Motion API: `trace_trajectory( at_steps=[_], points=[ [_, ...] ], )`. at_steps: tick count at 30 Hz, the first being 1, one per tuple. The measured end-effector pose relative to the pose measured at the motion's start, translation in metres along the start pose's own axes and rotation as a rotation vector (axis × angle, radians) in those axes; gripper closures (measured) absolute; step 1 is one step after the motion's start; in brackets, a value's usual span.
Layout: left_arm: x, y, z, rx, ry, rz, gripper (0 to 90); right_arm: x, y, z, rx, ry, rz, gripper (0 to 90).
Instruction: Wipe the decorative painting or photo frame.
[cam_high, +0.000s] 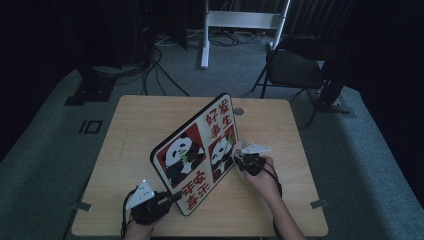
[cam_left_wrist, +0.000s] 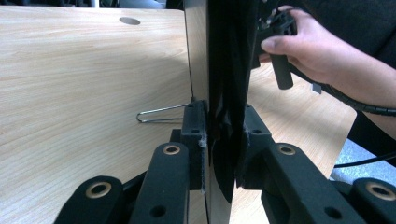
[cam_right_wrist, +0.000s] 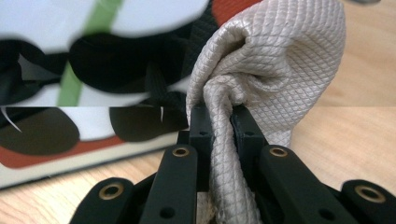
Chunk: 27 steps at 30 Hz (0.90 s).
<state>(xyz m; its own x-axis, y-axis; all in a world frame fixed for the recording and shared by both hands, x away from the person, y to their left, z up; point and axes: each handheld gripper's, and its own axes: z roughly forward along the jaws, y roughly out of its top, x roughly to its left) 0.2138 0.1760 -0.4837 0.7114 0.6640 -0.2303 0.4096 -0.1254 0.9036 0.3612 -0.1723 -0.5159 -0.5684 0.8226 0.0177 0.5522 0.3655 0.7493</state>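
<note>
Cloth (cam_right_wrist: 261, 70) against panda board (cam_high: 197, 150) (upright)

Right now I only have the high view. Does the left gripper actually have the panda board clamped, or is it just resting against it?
Observer: Clamped. In the left gripper view the left gripper is shut on the panda board, seen edge-on, with one pad on each face.
Operator: And what's that pale thing in the right gripper?
Observer: The right gripper is shut on a bunched beige cloth with a fine diamond weave, close by the board's printed face.
Operator: Anything behind the board?
Observer: A thin metal wire loop sticks out from the board's plain back beside the left jaw, low over the wooden table.
</note>
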Motion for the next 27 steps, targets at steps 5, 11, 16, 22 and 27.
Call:
trace_trajectory(
  at_steps=[5, 11, 16, 22, 27],
  points=[
    [0.000, 0.000, 0.000, -0.001, 0.000, -0.002, 77.2, 0.001, -0.015, 0.010, 0.049, 0.000, 0.003, 81.5],
    [0.000, 0.000, 0.000, -0.003, 0.005, -0.007, 77.5, 0.000, -0.015, 0.006, 0.037, 0.013, 0.024, 81.5],
    [0.000, -0.001, 0.000, -0.005, 0.002, -0.013, 77.5, -0.002, 0.000, -0.014, -0.037, 0.015, 0.030, 81.5],
    [0.001, 0.000, 0.000, -0.003, 0.000, -0.014, 77.6, -0.001, 0.025, -0.040, -0.127, 0.009, 0.007, 81.5],
    [0.000, 0.000, 0.000, -0.003, 0.004, -0.014, 77.6, 0.003, 0.053, -0.066, -0.218, 0.008, -0.021, 81.5]
  ],
)
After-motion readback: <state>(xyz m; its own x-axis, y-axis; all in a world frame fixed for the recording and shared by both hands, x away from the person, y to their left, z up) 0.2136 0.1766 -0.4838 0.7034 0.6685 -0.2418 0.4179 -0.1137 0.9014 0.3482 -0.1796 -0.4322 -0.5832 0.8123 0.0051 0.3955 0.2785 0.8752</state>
